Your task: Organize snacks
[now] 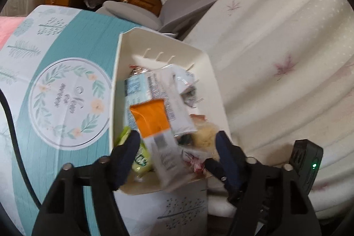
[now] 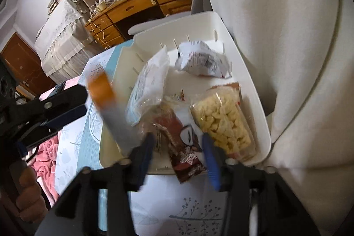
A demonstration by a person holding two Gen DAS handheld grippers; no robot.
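Jaws first: your left gripper [image 1: 177, 147] stands with its jaws apart, nothing pressed between them, and your right gripper [image 2: 178, 147] likewise has its jaws parted and clamps nothing. Both hang over the white bin [image 1: 218, 90] on the teal leaf-patterned surface [image 1: 66, 41], beside the white bedding [image 1: 276, 48]. Inside the bin, your orange-and-white packet [image 1: 152, 116] is blurred, its long axis running lengthwise along the bin with the orange end pointing away from you. The clear bag of yellow puffs [image 2: 223, 123] lies lengthwise by the right wall. The brown wrapper [image 2: 181, 143] points its near end over the front rim.
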